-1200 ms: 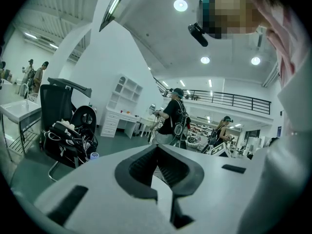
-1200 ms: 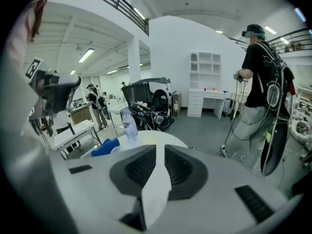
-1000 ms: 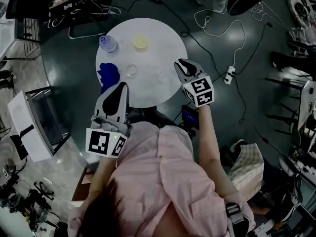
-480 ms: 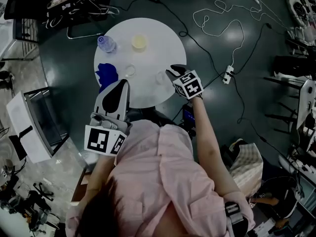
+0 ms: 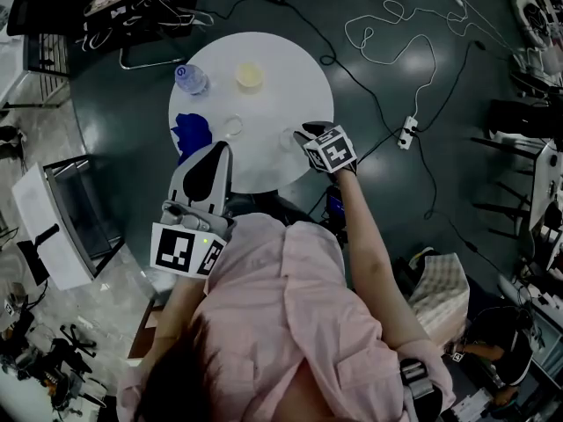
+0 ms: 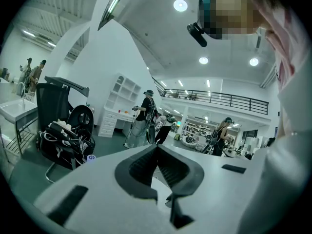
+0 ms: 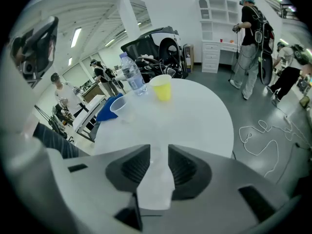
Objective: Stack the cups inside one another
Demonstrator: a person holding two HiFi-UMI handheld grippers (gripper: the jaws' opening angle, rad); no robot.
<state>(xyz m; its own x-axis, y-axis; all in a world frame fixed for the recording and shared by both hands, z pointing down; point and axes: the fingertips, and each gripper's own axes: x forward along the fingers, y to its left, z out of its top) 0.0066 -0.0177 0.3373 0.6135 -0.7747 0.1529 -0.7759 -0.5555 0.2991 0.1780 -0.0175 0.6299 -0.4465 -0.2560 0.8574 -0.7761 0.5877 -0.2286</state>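
My right claw (image 7: pixel 159 152) is drawn in narrow at the near right edge of the round white table (image 7: pixel 204 121), its ribbed dark pads closed on the near clear cup (image 5: pixel 288 136). That cup is hard to make out. Its thin, see-through plastic all but vanishes against the pale tabletop, and from the claw's own camera it shows only as a faintly bluish strip filling the slot between the pads. The grey jaw bodies cover its base.

Nearer the table's middle, on the left, stands the second clear cup (image 7: pixel 118 108), upright with a round open mouth, just as glassy. It hides part of the crumpled blue cloth (image 7: pixel 106 112) lying at the table's left edge.

Toward the table's far side stands the yellow cup (image 7: pixel 162 87), opaque, smooth and tapered. A clear water bottle (image 7: pixel 132 74) with a ridged body and a pale cap stands close by on its left. The three cups stand apart from one another, none inside another.

My left claw (image 6: pixel 157 150) hangs off the table's near left edge, its grooved pads pressed tip to tip with nothing between them. Its camera points away over the hall and shows none of the cups.

From the head camera my pink shirt (image 5: pixel 290 315) covers the table's near rim, and the picture is dim enough that the clear cups show only as faint rings.
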